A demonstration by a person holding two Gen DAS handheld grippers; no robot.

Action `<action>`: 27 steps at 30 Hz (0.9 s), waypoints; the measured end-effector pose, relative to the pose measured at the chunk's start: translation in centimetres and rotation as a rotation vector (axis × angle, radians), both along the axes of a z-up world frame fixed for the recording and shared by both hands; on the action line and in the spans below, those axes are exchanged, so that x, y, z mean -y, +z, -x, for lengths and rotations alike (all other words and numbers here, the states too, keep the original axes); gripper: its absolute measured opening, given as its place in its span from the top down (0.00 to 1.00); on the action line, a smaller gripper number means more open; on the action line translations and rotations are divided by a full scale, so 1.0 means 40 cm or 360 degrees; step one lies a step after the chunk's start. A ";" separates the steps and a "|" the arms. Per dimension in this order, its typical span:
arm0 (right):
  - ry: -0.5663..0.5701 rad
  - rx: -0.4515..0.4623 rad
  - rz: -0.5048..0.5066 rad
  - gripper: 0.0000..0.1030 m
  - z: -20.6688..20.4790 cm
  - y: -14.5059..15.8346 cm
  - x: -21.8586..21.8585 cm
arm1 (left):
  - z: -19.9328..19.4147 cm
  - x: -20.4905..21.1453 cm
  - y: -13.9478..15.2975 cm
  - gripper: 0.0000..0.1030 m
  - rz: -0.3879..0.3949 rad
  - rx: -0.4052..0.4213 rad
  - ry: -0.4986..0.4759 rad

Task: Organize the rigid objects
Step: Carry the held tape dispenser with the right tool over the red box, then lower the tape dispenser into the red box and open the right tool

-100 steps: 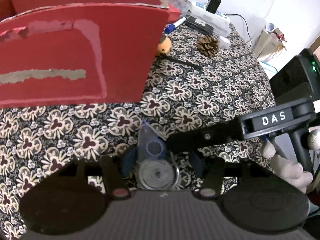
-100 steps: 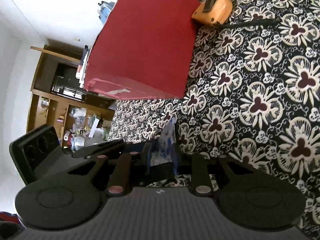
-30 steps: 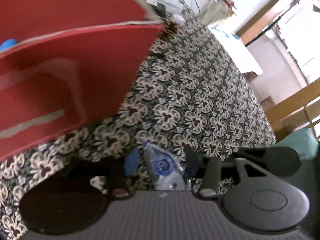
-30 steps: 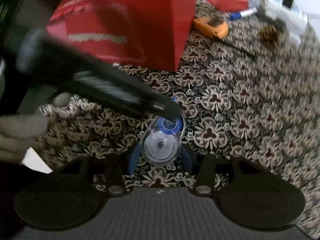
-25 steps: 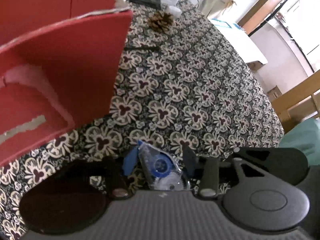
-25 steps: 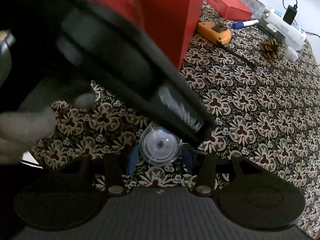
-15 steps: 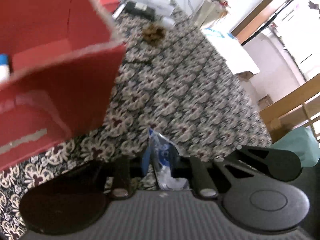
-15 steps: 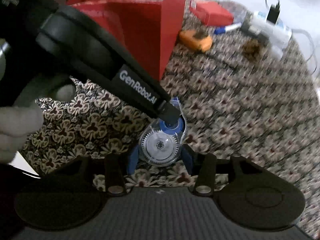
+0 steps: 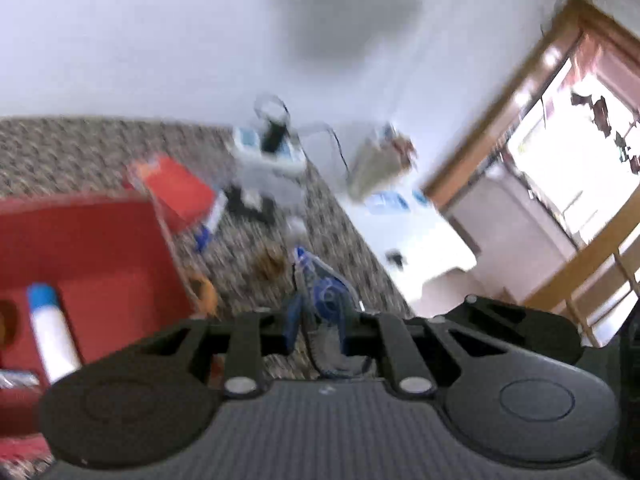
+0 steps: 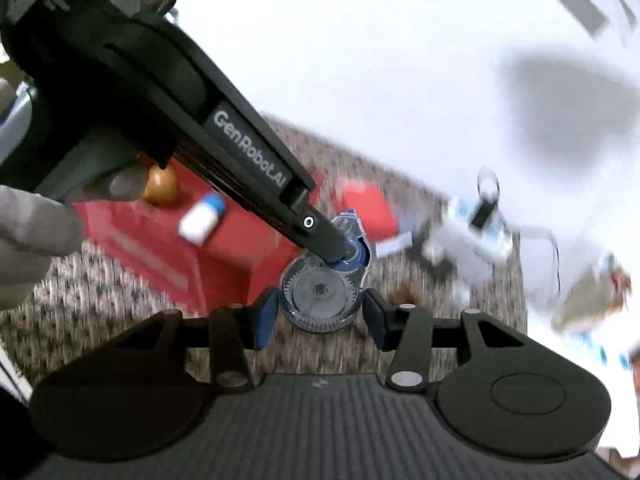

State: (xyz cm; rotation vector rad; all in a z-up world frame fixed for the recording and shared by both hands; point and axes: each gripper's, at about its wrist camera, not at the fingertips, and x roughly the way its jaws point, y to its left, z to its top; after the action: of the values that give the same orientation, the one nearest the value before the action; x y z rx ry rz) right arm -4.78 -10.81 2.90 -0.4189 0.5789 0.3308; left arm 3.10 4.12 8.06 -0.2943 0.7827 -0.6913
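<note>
Both grippers hold one correction-tape dispenser [image 10: 322, 280] above the counter [image 10: 100, 312].
Left gripper [image 9: 316, 320] and right gripper [image 10: 320, 314] clenched on it — red box [image 9: 92, 256] lies near-left.

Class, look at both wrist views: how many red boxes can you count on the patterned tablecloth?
2. The large open red box sits at the left, holding a blue-capped white tube; a smaller closed red box lies just behind it. Blur may hide more.

Beyond my work: the room around the table

I see a white wall [image 9: 160, 40], a wooden door frame [image 9: 520, 92], a white power strip [image 9: 268, 160] with a black plug [image 9: 274, 134], and the patterned tablecloth [image 9: 80, 148].
</note>
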 end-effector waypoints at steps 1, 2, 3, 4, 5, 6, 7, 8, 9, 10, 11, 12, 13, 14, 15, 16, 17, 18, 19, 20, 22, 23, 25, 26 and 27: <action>0.0036 0.0012 -0.0018 0.69 -0.024 0.017 -0.013 | -0.010 -0.025 0.013 0.90 0.0016 0.0016 0.0045; 0.0067 0.0013 -0.0036 0.69 -0.045 0.027 -0.023 | -0.018 -0.047 0.020 0.90 0.0027 0.0024 0.0084; 0.0099 0.0009 -0.0057 0.69 -0.064 0.035 -0.037 | -0.029 -0.070 0.021 0.90 0.0039 0.0027 0.0130; 0.0135 -0.0007 -0.0081 0.69 -0.091 0.038 -0.052 | -0.039 -0.096 0.017 0.90 0.0044 0.0023 0.0180; 0.0163 -0.0023 -0.0095 0.69 -0.111 0.036 -0.067 | -0.051 -0.115 0.008 0.90 0.0038 0.0008 0.0218; 0.0195 -0.0053 -0.0104 0.69 -0.134 0.032 -0.088 | -0.065 -0.135 -0.006 0.90 0.0024 -0.0014 0.0265; 0.0228 -0.0098 -0.0106 0.69 -0.163 0.023 -0.112 | -0.079 -0.153 -0.024 0.90 0.0009 -0.0039 0.0310; 0.0249 -0.0132 -0.0111 0.69 -0.181 0.016 -0.130 | -0.088 -0.172 -0.043 0.90 -0.0003 -0.0065 0.0342; 0.0269 -0.0180 -0.0107 0.69 -0.207 0.003 -0.154 | -0.102 -0.186 -0.065 0.90 -0.0022 -0.0100 0.0384; 0.0282 -0.0212 -0.0103 0.69 -0.218 -0.009 -0.172 | -0.114 -0.198 -0.086 0.90 -0.0035 -0.0139 0.0415; 0.0298 -0.0245 -0.0103 0.69 -0.233 -0.019 -0.190 | -0.124 -0.209 -0.111 0.90 -0.0032 -0.0178 0.0437; 0.0308 -0.0291 -0.0089 0.69 -0.252 -0.034 -0.210 | -0.134 -0.221 -0.134 0.90 -0.0020 -0.0218 0.0458; 0.0309 -0.0322 -0.0072 0.68 -0.260 -0.046 -0.223 | -0.145 -0.230 -0.154 0.90 -0.0012 -0.0258 0.0478; 0.0312 -0.0347 -0.0051 0.68 -0.266 -0.060 -0.238 | -0.154 -0.234 -0.173 0.90 -0.0007 -0.0289 0.0492; 0.0317 -0.0366 -0.0020 0.68 -0.273 -0.077 -0.251 | -0.164 -0.236 -0.189 0.90 -0.0007 -0.0317 0.0501; 0.0317 -0.0375 0.0016 0.68 -0.281 -0.097 -0.264 | -0.174 -0.239 -0.204 0.90 -0.0009 -0.0347 0.0504; 0.0308 -0.0367 0.0045 0.68 -0.284 -0.113 -0.271 | -0.185 -0.238 -0.220 0.90 -0.0013 -0.0381 0.0508; 0.0300 -0.0355 0.0066 0.68 -0.285 -0.124 -0.277 | -0.188 -0.241 -0.230 0.90 -0.0013 -0.0400 0.0508; 0.0303 -0.0345 0.0065 0.68 -0.288 -0.133 -0.278 | -0.192 -0.242 -0.238 0.91 -0.0016 -0.0415 0.0513; 0.0307 -0.0341 0.0051 0.68 -0.288 -0.142 -0.275 | -0.195 -0.242 -0.242 0.92 -0.0032 -0.0415 0.0527; 0.0278 -0.0368 -0.0007 0.68 -0.295 -0.147 -0.264 | -0.201 -0.248 -0.254 0.92 -0.0034 -0.0433 0.0526; 0.0262 -0.0380 -0.0039 0.68 -0.296 -0.147 -0.257 | -0.201 -0.253 -0.258 0.92 -0.0039 -0.0441 0.0528; 0.0221 -0.0391 -0.0080 0.68 -0.309 -0.153 -0.248 | -0.203 -0.249 -0.261 0.92 -0.0108 -0.0427 0.0549; 0.0197 -0.0388 -0.0095 0.68 -0.305 -0.154 -0.241 | -0.203 -0.246 -0.260 0.91 -0.0141 -0.0416 0.0560; 0.0179 -0.0383 -0.0124 0.68 -0.297 -0.154 -0.232 | -0.202 -0.243 -0.258 0.91 -0.0173 -0.0403 0.0568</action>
State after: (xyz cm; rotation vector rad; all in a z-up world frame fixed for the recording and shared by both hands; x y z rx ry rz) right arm 7.10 -1.55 -3.25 -0.3392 0.7759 0.5142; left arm 11.16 13.86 -2.27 -0.4157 0.9749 -0.2763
